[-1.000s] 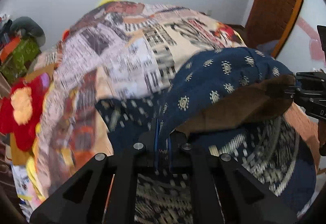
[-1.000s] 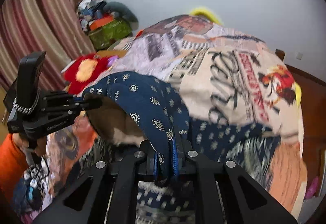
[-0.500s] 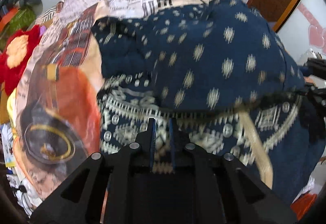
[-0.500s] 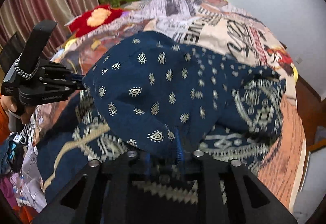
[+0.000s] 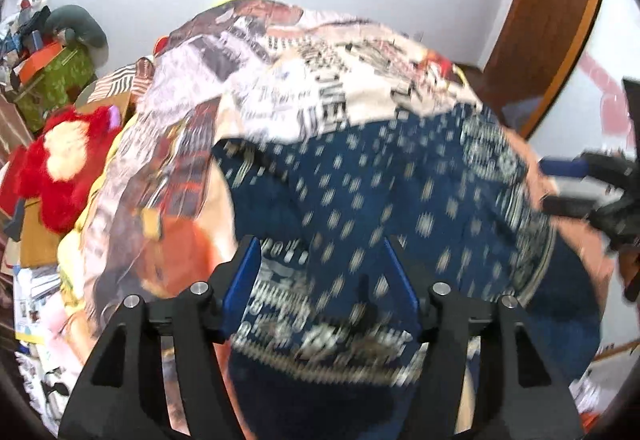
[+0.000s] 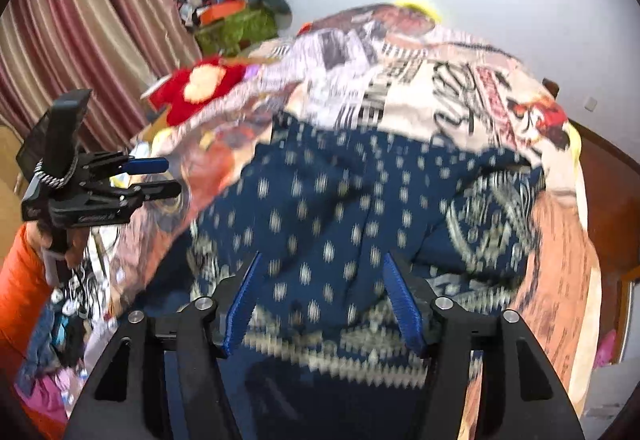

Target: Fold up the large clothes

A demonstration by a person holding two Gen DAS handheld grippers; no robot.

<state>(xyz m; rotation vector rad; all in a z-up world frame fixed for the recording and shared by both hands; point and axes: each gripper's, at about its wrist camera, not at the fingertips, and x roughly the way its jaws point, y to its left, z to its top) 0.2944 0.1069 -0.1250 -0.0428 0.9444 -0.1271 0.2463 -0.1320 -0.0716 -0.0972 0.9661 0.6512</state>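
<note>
Cloth (image 5: 360,200), navy with pale dots and a patterned border, lies folded over on the printed bedspread (image 5: 304,88) ahead of and beneath both pairs of jaws. The left gripper (image 5: 320,280) has just been opening; its blue pads (image 5: 244,284) stand apart, gripping nothing (frame blurred). The right gripper (image 6: 322,300) has likewise just been opening, pads clear of the cloth. A red plush toy (image 6: 200,88) lies far left of its jaws

Bedspread (image 6: 460,96) carries large printed lettering, blurred and unreadable; marking on left gripper (image 6: 158,178) body likewise illegible.
</note>
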